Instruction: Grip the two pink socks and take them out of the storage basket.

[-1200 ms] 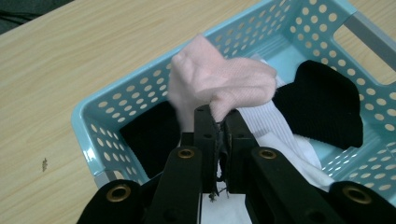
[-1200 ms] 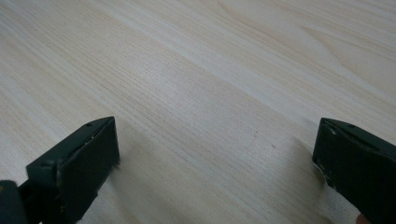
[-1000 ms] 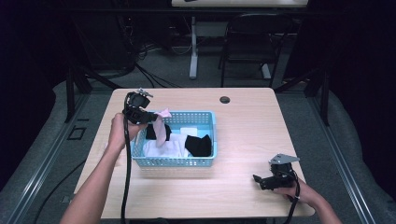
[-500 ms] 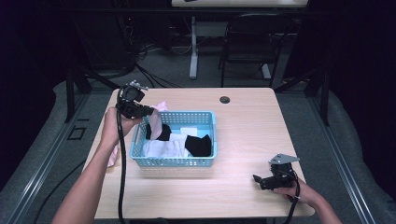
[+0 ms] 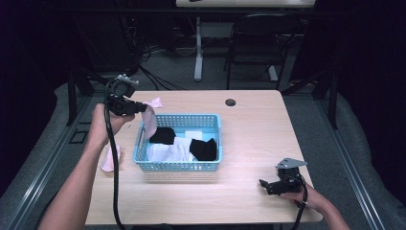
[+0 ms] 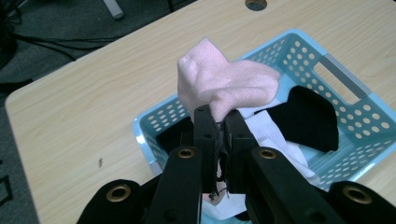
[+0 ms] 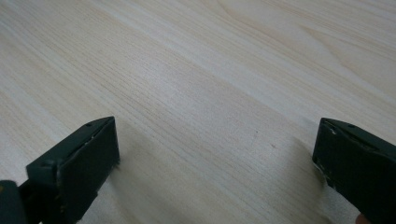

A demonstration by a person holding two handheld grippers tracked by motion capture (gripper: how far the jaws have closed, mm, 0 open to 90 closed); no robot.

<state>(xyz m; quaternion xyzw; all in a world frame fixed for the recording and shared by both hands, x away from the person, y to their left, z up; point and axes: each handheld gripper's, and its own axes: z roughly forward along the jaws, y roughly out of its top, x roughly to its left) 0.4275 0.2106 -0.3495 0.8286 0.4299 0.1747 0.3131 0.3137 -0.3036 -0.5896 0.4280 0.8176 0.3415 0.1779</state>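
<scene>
two grippers are at work over the table (image 5: pixel 249 124). the left gripper (image 5: pixel 140 108) is up in the air above the table's far left corner, its jaws pressed together on a pink sock (image 6: pixel 229 86), which drapes from the jaw tips and hangs down over the left end wall of the blue basket (image 5: pixel 177 165) (in the left gripper view the pinched fabric bunches up right above the jaw tips, with the basket below it). the sock's free end dangles just at the basket's left rim; whether it touches the rim cannot be told.

the basket sits near the middle of the table, a little toward the left edge. inside it lie a black sock (image 5: pixel 162 135) at the far left, a second black sock (image 5: pixel 205 149) toward the right end, and white socks (image 5: pixel 167 152) between and under them. another pink sock (image 5: pixel 110 158) lies flat on the table just outside the basket's left end, near the left edge, partly behind the person's left forearm.

the right gripper (image 5: pixel 268 186) rests low at the table's near right corner, well apart from the basket, its jaws spread wide with only bare wood between them. a small dark round cap (image 5: pixel 230 102) sits near the far edge.
</scene>
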